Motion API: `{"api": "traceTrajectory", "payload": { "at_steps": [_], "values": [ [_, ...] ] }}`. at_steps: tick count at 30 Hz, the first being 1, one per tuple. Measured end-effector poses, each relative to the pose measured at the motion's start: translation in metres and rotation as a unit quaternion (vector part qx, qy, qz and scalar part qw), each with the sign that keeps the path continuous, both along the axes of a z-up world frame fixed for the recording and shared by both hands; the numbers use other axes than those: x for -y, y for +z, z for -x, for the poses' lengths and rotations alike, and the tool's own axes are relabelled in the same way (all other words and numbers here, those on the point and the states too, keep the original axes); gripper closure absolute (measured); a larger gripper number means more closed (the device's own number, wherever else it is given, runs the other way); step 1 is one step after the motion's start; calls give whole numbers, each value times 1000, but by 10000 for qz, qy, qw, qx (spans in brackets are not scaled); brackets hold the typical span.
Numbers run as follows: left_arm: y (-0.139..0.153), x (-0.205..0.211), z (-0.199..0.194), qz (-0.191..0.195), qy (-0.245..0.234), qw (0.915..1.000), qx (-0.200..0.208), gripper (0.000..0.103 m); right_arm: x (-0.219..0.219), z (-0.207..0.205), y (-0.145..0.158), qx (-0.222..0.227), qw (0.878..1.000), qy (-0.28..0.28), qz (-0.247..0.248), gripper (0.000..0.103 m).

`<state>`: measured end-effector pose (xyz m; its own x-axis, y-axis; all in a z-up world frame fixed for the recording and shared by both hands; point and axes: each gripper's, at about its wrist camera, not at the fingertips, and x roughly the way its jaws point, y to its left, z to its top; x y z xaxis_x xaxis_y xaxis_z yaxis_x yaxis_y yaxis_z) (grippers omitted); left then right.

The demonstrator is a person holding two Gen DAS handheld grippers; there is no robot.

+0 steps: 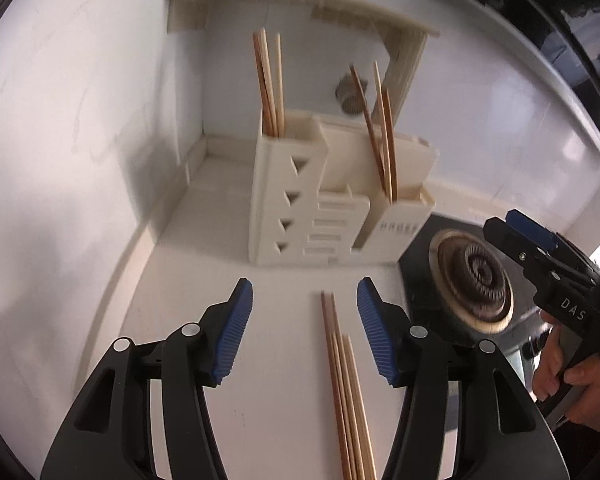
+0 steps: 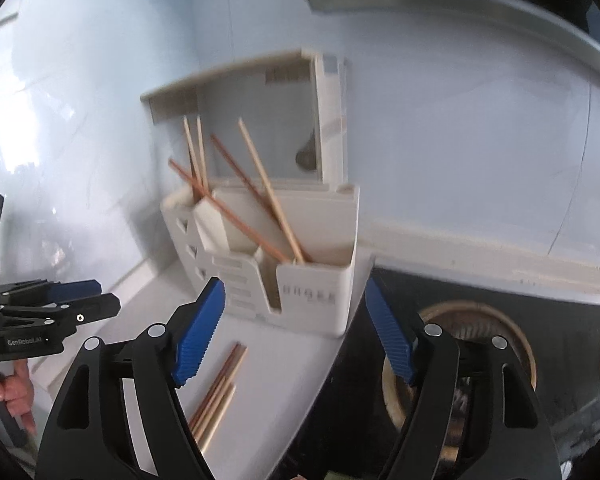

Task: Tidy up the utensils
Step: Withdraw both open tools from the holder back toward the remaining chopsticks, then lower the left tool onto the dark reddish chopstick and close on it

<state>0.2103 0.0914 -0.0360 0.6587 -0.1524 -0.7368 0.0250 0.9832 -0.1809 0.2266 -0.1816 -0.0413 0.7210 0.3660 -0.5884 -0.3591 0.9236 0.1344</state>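
With both tools open & empty, left tool (image 1: 305, 332) should straddle chopsticks (image 1: 346, 384) at 6 o'clock of holder (image 1: 296, 200), pinch mid-bundle on surface (image 1: 220, 280); right tool (image 2: 294, 332) clear.

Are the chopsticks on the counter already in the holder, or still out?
Out. The loose chopsticks lie flat on the counter in front of the holder, between the open left gripper fingers, untouched.

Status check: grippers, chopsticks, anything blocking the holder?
Left gripper open, empty. Right gripper open, empty. Loose chopsticks flat on counter; others upright in holder. Path to holder unobstructed.
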Motion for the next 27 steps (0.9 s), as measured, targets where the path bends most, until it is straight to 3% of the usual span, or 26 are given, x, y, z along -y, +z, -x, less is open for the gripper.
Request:
{"api": "traceTrajectory", "payload": {
  "at_steps": [10, 15, 27],
  "values": [
    [-31, 15, 19, -52, -212, 9984, -527, 48, -8, 9, -28, -814, 9962, 107, 299, 28],
    [-53, 22, 23, -97, -304, 9944, -1004, 48, -4, 12, -40, -1176, 9928, 49, 237, 26],
    [-91, 36, 29, -255, -512, 9867, -1520, 48, -3, 20, -56, -1522, 9872, 222, 420, 22]
  ]
}}
